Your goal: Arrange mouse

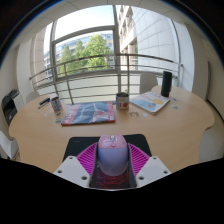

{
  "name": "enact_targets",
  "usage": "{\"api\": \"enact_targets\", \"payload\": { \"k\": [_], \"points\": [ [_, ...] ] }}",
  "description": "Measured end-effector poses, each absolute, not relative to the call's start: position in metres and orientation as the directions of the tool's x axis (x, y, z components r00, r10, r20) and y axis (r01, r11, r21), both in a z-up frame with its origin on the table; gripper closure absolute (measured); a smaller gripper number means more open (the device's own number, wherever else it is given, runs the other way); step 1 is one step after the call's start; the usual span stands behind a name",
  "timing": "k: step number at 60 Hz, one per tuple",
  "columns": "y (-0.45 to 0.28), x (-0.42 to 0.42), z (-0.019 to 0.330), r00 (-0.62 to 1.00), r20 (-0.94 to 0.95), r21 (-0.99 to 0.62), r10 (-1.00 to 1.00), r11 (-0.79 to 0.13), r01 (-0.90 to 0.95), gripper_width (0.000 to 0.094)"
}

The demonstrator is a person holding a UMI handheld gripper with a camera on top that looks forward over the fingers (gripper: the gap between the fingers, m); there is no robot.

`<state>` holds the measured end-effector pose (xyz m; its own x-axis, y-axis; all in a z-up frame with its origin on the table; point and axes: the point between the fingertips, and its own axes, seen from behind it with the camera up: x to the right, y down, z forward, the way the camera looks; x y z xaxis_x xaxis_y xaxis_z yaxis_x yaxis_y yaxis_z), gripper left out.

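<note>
Centrally, at the bottom of the frame, the mouse [112, 155] sits between the fingers of the gripper [112, 170], clasped by the pink pads [88, 158], long axis running forward over a black mousepad [85, 145] on the table [160, 130].

Claw-mounted view, low over table [40, 125], toward windows [85, 45].

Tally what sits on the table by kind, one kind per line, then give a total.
Computer mouse between the gripper fingers: 1
Mouse pad: 1
Cans: 2 (one, another)
Magazines or booklets: 2 (one, another)
Dark upright object: 1
Total: 7
</note>
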<state>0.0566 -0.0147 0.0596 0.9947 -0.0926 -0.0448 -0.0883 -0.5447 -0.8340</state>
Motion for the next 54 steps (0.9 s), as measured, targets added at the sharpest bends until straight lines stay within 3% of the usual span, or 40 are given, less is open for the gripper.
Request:
{"api": "enact_targets", "payload": {
  "k": [9,15,22,41,54],
  "points": [
    [-0.014,0.04,-0.001,0.994,-0.044,-0.757,-0.098,-0.646,-0.097,0.0404],
    [-0.017,0.038,-0.011,0.996,-0.018,-0.741,-0.093,-0.668,-0.075,0.0345],
    [-0.022,0.037,0.012,0.996,0.032,-0.757,-0.077,-0.653,-0.027,0.008],
    [-0.105,0.021,0.127,0.992,0.068,-0.802,-0.109,-0.598,-0.011,0.0091],
    [-0.18,0.007,0.165,0.991,0.059,-0.811,-0.12,-0.585,-0.023,0.0094]
  ]
}}
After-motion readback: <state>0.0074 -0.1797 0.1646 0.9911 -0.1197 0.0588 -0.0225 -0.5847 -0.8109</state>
